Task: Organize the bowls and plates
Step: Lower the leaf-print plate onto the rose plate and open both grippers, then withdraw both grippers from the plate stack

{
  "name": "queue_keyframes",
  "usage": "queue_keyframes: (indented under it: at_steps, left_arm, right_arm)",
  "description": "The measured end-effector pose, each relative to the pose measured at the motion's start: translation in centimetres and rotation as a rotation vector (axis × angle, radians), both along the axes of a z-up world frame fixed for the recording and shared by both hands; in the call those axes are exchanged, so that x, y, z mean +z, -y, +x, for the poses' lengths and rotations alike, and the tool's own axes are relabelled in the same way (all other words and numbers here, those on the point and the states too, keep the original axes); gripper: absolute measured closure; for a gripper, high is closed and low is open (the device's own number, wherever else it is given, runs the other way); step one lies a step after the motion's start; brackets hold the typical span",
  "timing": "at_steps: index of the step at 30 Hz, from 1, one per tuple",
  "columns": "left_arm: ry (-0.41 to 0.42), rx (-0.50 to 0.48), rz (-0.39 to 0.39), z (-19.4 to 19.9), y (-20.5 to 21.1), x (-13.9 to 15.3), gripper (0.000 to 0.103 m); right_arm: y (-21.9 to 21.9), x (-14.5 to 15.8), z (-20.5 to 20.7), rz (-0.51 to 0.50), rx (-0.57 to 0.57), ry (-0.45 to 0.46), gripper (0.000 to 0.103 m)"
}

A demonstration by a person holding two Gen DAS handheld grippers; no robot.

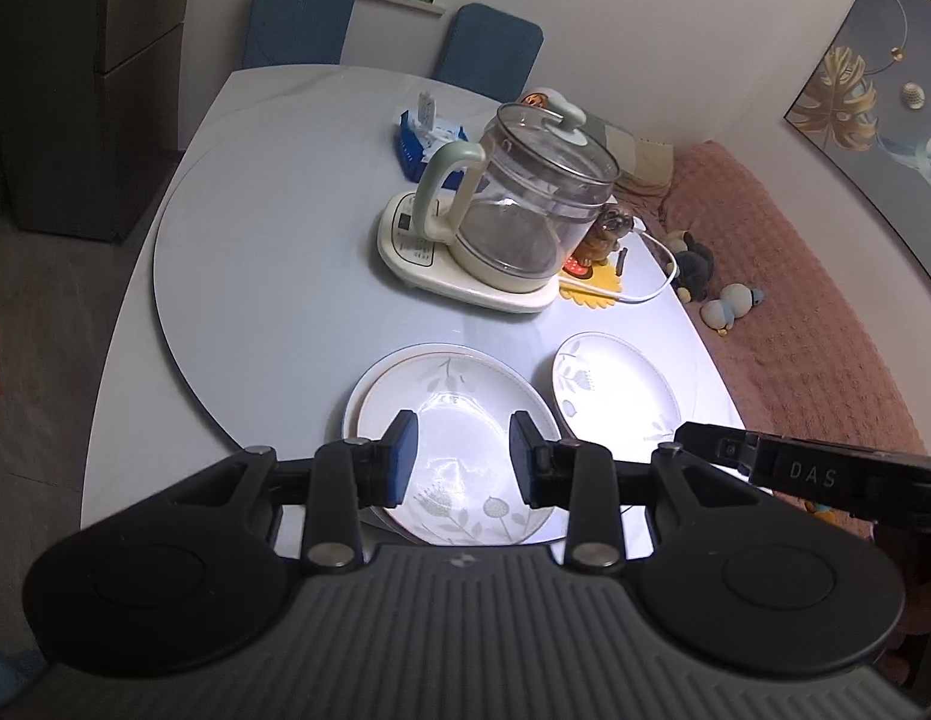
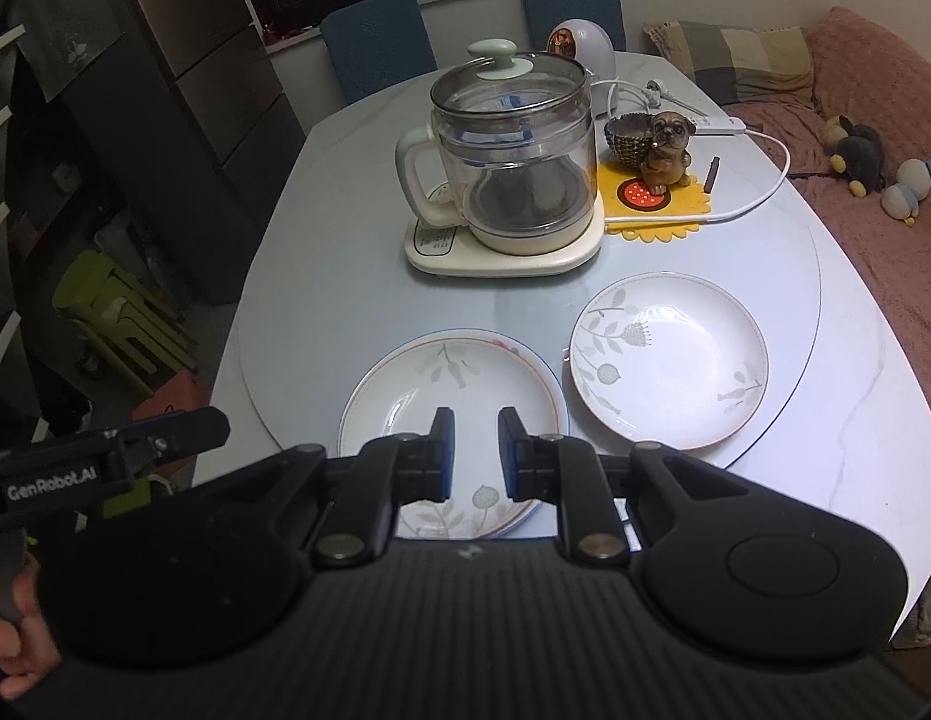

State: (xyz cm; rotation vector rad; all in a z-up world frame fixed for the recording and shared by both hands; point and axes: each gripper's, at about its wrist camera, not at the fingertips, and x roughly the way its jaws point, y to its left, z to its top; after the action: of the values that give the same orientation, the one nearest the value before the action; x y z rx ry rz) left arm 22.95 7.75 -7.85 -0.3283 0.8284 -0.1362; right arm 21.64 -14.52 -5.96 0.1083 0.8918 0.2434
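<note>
Both hand-held grippers, left (image 1: pixel 463 457) and right (image 2: pixel 475 455), hover empty above the stacked plates (image 2: pixel 453 384) at lower centre; the single plate (image 2: pixel 669 360) lies beside the stack, toward frame right (jaws slightly apart, gripping nothing).

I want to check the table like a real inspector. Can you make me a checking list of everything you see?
Surface: pale oval table with a round inset.
Job's things: stack of plates beside a single plate, apart.
Clutter: glass kettle on its base, dog figurine on a yellow mat, blue box.
Tongs: left tongs open with nothing between them; right tongs nearly closed, also holding nothing.
Cables: white cord loops past the mat.
Surroundings: two blue chairs, pink couch with plush toys.
</note>
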Motion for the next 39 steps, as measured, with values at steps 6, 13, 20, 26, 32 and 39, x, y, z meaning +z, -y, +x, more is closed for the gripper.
queue_keyframes:
  at_steps: [6,13,20,26,32,39]
  left_arm:
    - [0.02,-0.02,0.006,-2.7,0.5,0.6,0.065]
    - [0.013,-0.039,-0.013,-4.1,1.0,0.6,0.065]
    - [0.007,-0.045,-0.02,-4.6,1.8,0.6,0.065]
    - [-0.009,-0.033,-0.016,-4.4,3.0,0.1,0.065]
    - [-0.022,-0.003,-0.005,-4.1,6.5,-0.6,0.062]
    - [-0.031,0.039,0.01,-3.7,11.7,-1.0,0.056]
  right_arm:
    - [-0.2,0.2,-2.6,-0.002,-0.008,0.026,0.083]
    - [0.6,0.9,-5.0,-0.023,-0.032,0.04,0.083]
    - [1.7,0.9,-5.8,-0.033,-0.04,0.04,0.083]
    - [3.3,0.4,-5.2,-0.036,-0.035,0.044,0.083]
    - [6.8,-0.5,-4.4,-0.031,-0.007,0.021,0.083]
    - [11.6,-1.0,-3.3,-0.031,0.029,0.034,0.083]
